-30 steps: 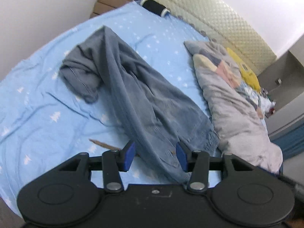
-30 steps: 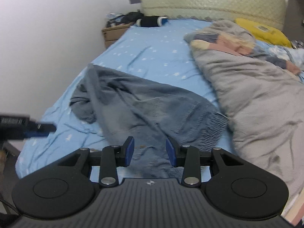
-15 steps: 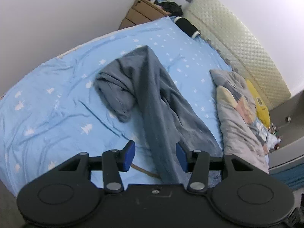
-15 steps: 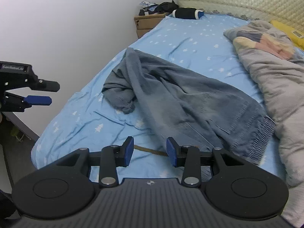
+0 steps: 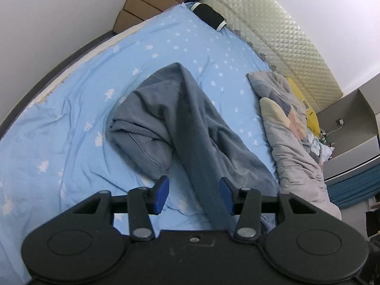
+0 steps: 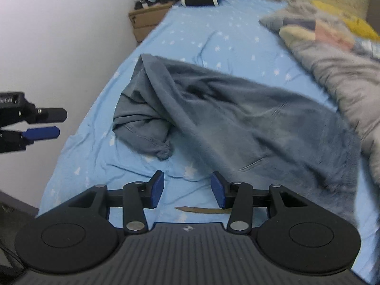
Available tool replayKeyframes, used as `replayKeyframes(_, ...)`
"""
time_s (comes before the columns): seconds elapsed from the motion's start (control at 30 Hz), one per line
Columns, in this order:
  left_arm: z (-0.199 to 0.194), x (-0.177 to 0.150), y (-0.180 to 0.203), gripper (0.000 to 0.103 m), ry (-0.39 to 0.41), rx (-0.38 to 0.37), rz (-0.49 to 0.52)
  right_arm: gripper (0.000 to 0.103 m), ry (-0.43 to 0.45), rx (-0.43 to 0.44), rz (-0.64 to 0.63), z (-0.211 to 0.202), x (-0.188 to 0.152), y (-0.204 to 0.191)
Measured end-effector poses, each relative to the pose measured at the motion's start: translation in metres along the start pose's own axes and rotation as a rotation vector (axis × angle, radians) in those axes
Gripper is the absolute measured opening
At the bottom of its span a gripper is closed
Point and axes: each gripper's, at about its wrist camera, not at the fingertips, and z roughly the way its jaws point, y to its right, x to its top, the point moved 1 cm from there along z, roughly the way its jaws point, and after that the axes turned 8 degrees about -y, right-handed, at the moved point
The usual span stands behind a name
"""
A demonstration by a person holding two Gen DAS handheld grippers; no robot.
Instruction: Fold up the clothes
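A crumpled pair of grey-blue jeans [image 5: 190,128] lies across the light blue bed sheet [image 5: 71,123]. One leg bunches at the left and the other runs toward the near right. My left gripper [image 5: 193,193] is open and empty, above the near part of the jeans. My right gripper [image 6: 187,188] is open and empty, above the sheet just in front of the jeans [image 6: 237,118]. The left gripper also shows at the left edge of the right wrist view [image 6: 42,123].
A grey quilt [image 5: 292,142] and yellow pillow [image 5: 306,111] lie along the bed's right side. A black roll [image 5: 209,16] sits at the head by the quilted headboard [image 5: 273,23]. A wooden nightstand [image 5: 147,7] stands by the wall. A brown strip [image 6: 201,210] lies on the sheet.
Both grippers have pulled back and risen from the jeans, so more of the bed shows. Both stay open and empty.
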Motion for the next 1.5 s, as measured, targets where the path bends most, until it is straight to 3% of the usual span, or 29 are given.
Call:
replayKeyframes(0.1, 0.010, 0.010, -0.018, 0.043, -0.007, 0.004, -0.022, 0.046, -0.037, -0.016, 0.000, 0.018, 0.012, -0.014)
replayKeyframes(0.43, 0.033, 0.027, -0.044, 0.043, -0.015, 0.031, -0.114, 0.054, -0.074, -0.061, -0.174, 0.083, 0.075, -0.034)
replayKeyframes(0.77, 0.042, 0.042, -0.061, 0.043, -0.021, 0.085, -0.195, 0.051, -0.117, -0.091, -0.328, 0.164, 0.142, -0.051)
replayKeyframes(0.87, 0.044, 0.050, -0.067, 0.043, -0.017, 0.099, -0.222, 0.040, -0.123, -0.097, -0.365, 0.183, 0.155, -0.058)
replayKeyframes(0.93, 0.046, 0.056, -0.069, 0.043, -0.016, 0.104, -0.239, 0.007, -0.123, -0.106, -0.383, 0.190, 0.161, -0.062)
replayKeyframes(1.0, 0.048, 0.063, -0.069, 0.043, -0.013, 0.091, -0.250, 0.001, -0.111, -0.094, -0.393, 0.187, 0.163, -0.066)
replayKeyframes(1.1, 0.054, 0.074, -0.064, 0.044, -0.008, 0.067, -0.253, 0.000, -0.081, -0.063, -0.459, 0.170, 0.155, -0.074)
replayKeyframes(1.5, 0.068, 0.084, -0.016, 0.052, -0.014, -0.070, -0.199, 0.000, -0.082, 0.067, -0.600, 0.083, 0.080, -0.078)
